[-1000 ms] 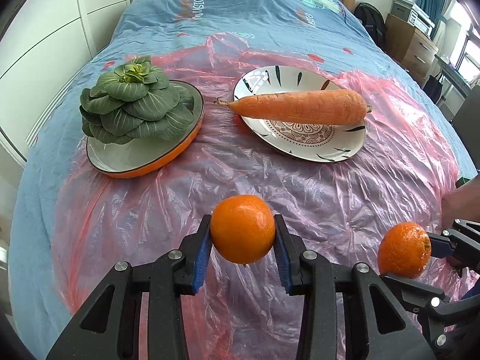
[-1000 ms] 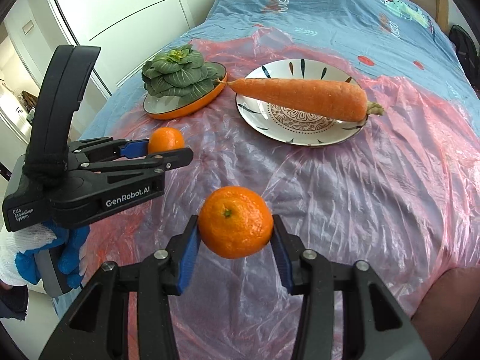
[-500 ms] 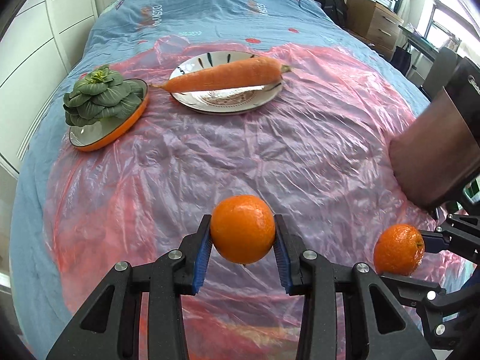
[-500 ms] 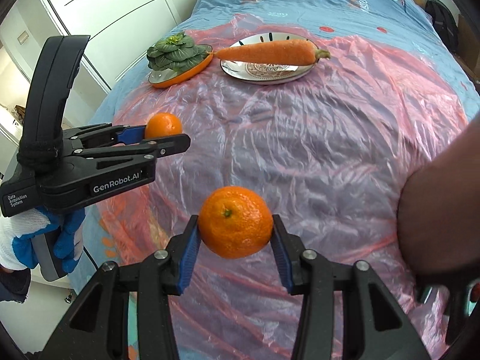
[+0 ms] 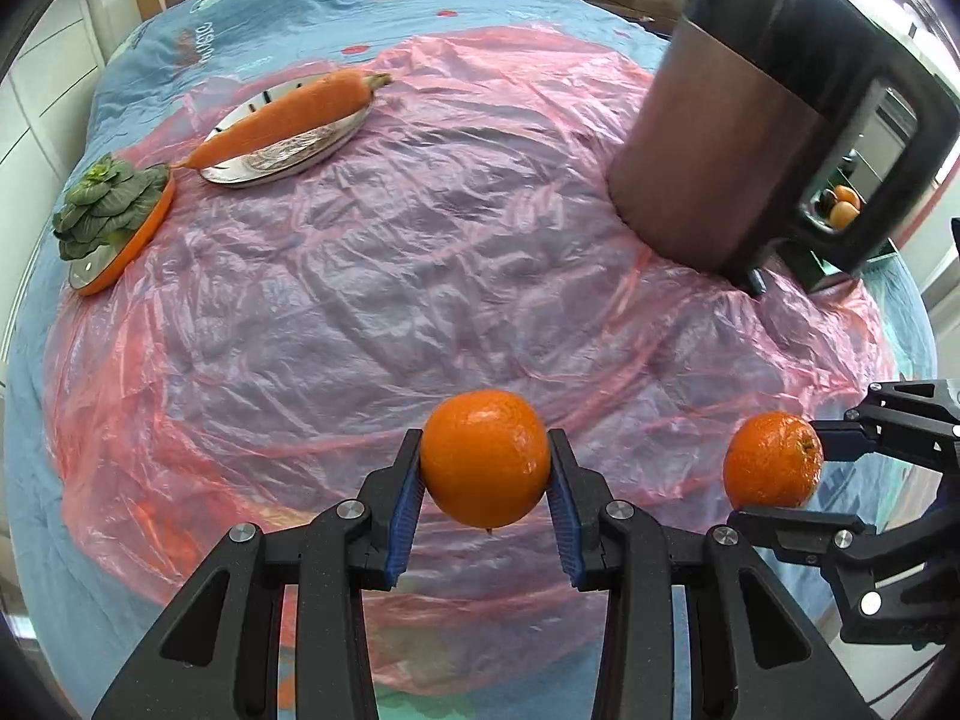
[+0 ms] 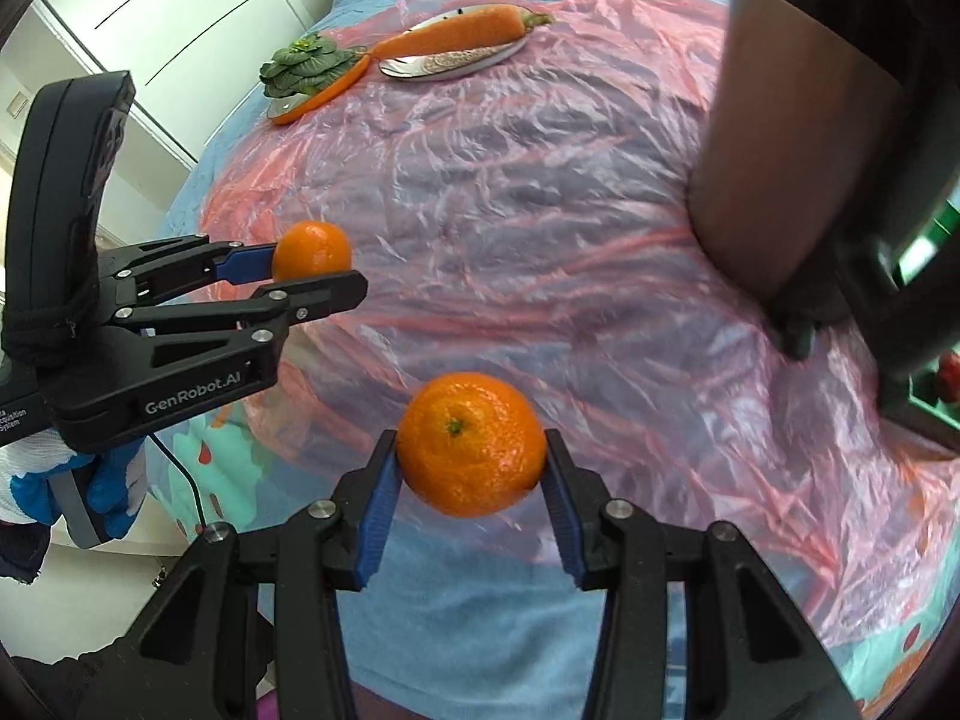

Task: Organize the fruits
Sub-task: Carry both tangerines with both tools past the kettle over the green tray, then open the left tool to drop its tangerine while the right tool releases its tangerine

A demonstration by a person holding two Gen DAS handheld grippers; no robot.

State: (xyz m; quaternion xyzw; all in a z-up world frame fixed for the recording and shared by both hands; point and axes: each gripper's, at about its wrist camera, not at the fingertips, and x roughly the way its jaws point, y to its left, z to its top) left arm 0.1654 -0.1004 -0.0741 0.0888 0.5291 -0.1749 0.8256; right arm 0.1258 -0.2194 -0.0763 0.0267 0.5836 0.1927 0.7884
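Each gripper carries a tangerine above the pink plastic sheet on the bed. My left gripper (image 5: 485,468) is shut on a smooth tangerine (image 5: 485,457), its blue pads pressed on both sides. My right gripper (image 6: 471,462) is shut on a second tangerine (image 6: 471,443) whose green stem faces the camera. In the left wrist view the right gripper (image 5: 780,474) and its tangerine (image 5: 773,459) hang at the right edge. In the right wrist view the left gripper (image 6: 318,264) with its tangerine (image 6: 312,251) is at the left, held by a blue-gloved hand (image 6: 114,492).
A tall brown and black jug (image 5: 738,138) with a handle stands on the right of the sheet, close to both grippers. Far back lie a carrot (image 5: 282,117) on a patterned plate (image 5: 282,156) and bok choy (image 5: 102,210) in an orange-rimmed dish (image 5: 135,240).
Both grippers have moved right and back across the bed with their tangerines. The plates now sit far at the upper left, and the jug has come into view on the right.
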